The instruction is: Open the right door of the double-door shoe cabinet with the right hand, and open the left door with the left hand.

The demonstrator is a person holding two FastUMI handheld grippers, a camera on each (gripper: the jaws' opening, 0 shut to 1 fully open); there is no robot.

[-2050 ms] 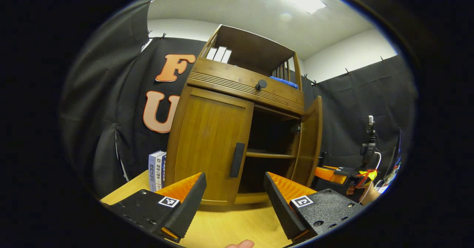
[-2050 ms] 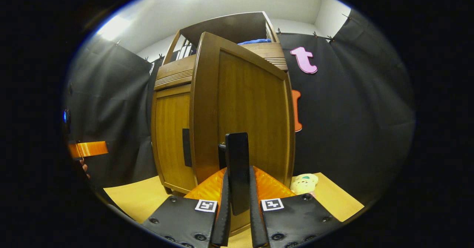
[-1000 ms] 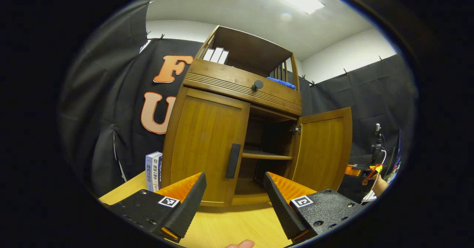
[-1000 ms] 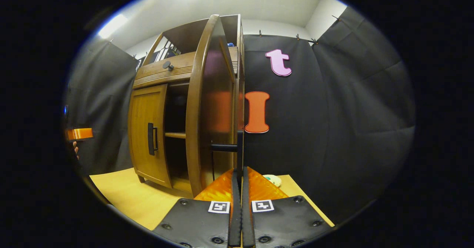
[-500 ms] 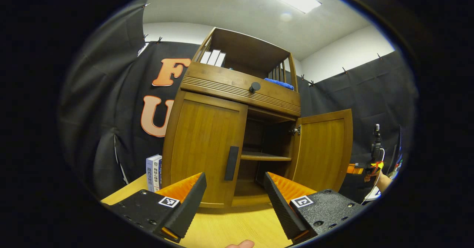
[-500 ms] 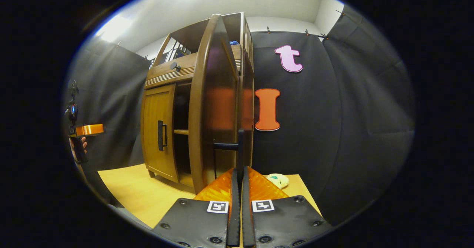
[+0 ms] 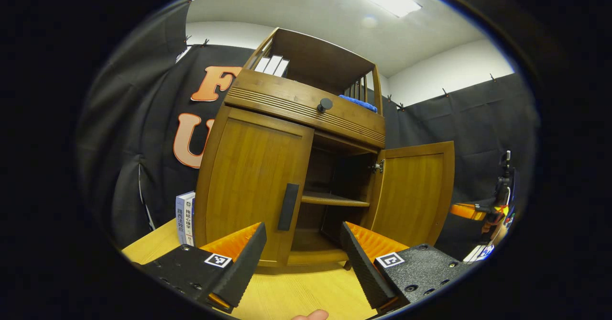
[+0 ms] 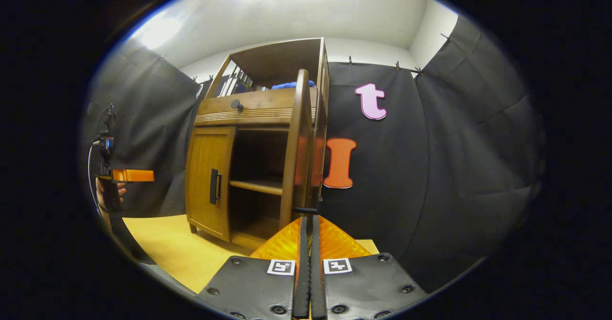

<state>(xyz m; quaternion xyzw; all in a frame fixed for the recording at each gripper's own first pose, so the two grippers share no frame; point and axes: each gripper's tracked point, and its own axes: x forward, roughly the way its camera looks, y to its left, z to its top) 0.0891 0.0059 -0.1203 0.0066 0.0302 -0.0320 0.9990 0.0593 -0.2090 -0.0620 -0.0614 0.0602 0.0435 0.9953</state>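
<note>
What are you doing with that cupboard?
A person holds a hand-held gripper in each hand to open the cabinet. The right door is swung wide open, showing a shelf inside. The right hand-held gripper is shut, with the door's handle just ahead of its tips. The left door is closed. The left hand-held gripper is open, apart from that door's handle.

No words or numbers can be read. Writing is seen on the spines of the books (image 7: 185, 217), at 8 o'clock in the left gripper view, but it is too small. Square black-and-white marks (image 7: 218, 260) are stuck on the left gripper (image 7: 302, 234) and the right gripper (image 8: 307, 222), near 6 o'clock.
</note>
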